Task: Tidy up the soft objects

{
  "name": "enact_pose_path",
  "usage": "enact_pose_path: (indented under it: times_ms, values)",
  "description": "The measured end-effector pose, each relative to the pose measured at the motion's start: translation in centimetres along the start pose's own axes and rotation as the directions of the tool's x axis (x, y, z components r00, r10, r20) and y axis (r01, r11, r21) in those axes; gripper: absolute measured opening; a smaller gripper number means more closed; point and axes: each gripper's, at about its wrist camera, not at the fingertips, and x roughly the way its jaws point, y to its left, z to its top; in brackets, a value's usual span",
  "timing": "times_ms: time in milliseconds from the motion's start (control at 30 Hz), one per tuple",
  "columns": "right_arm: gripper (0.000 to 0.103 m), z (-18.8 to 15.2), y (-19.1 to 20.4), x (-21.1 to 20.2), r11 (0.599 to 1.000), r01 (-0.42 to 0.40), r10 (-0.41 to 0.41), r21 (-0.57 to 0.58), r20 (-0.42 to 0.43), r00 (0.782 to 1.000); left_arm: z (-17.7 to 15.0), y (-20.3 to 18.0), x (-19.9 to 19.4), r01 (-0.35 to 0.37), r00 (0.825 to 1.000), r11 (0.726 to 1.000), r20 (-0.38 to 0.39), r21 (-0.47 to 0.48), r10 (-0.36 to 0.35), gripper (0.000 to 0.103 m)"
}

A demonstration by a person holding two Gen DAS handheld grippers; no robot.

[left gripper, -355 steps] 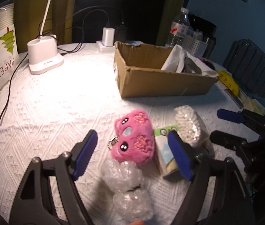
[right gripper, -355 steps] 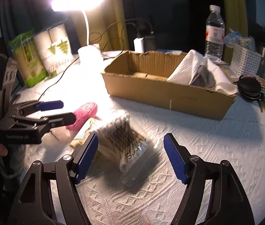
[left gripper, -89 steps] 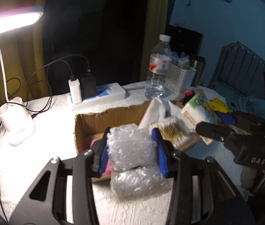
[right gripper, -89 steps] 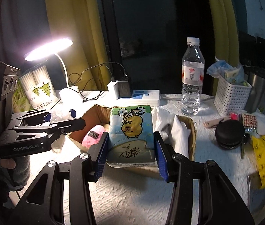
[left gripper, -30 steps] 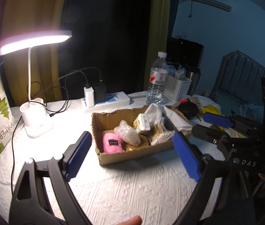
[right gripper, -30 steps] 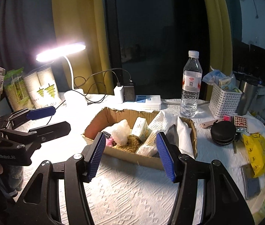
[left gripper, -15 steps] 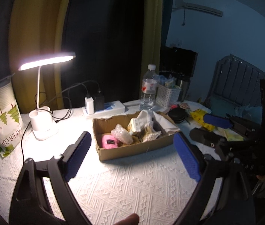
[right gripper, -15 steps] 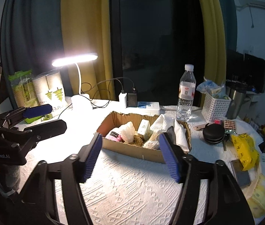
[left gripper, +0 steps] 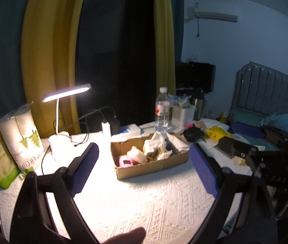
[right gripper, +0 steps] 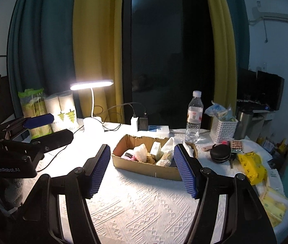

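Both grippers have backed way off since a second ago, so the box now sits small, mid-table, well clear of both. Three seconds back the left had the bubble wrap and the right the tissue pack; both are now in the box, so I'd call the sorting basically done.

Left gripper: jaws spread wide, nothing between them. Right gripper: jaws also wide, empty.

Stuff in the box: pink plush, fuzzy with a dark tag; bubble wrap, a crinkly translucent lump; tissue pack, a smooth little block standing on end; white cloth flopped over the right end. The swab bag should be in there too, but I can't pick it out.

The box is plain corrugated card with ragged edges. The tablecloth is white with a raised diamond weave, and the lamp glares on it.
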Motion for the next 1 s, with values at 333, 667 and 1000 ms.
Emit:
enact_pose_path:
  times_ms: [333,667,1000]
  values:
    - [0.068,0.4,0.7,-3.7,0.999,0.039,-0.039,0.0,0.049,0.998,0.7,-0.5,-4.0,-0.022,0.997,1.0,0.08,0.023,0.02,0.102]
    - [0.069,0.9,1.2,-5.7,0.998,0.054,-0.053,-0.012,0.082,0.995,1.1,-1.1,-5.2,-0.016,0.996,1.0,0.09,0.027,0.013,0.102]
    - [0.069,1.0,0.9,-5.7,0.998,0.062,-0.061,-0.006,0.081,0.995,1.2,-1.5,-5.4,-0.012,0.996,1.0,0.09,0.027,0.009,0.102]
